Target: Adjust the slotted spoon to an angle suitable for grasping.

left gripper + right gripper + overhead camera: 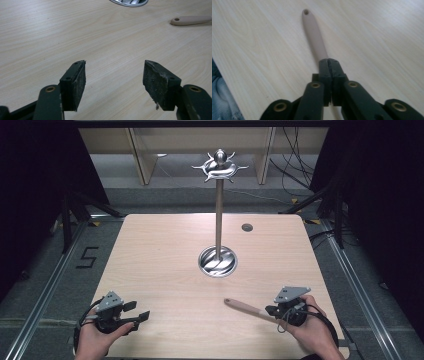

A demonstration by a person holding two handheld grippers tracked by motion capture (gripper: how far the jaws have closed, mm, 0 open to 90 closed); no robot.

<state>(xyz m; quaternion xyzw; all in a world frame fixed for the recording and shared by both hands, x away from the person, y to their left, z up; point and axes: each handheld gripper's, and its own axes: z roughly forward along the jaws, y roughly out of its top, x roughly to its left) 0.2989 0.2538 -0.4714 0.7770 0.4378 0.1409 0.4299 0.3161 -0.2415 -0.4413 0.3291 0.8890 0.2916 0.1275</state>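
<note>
A beige utensil handle [245, 308] with a hole at its far end lies low over the table's front right, pointing left and away. My right gripper [270, 311] is shut on it; in the right gripper view the handle [314, 32] runs out from between the closed jaws of the gripper [329, 61]. The utensil's other end is hidden by the gripper and hand. My left gripper [137, 311] hovers at the front left, open with nothing between its pads [115, 75]. The handle's tip [190, 20] shows far off to its right.
A tall metal stand [219, 205] with curved hooks at its top rises from a round shiny base [218, 261] at the table's middle. A small round hole [247, 227] sits in the tabletop [160, 270] behind it. Black frames and cables flank the table.
</note>
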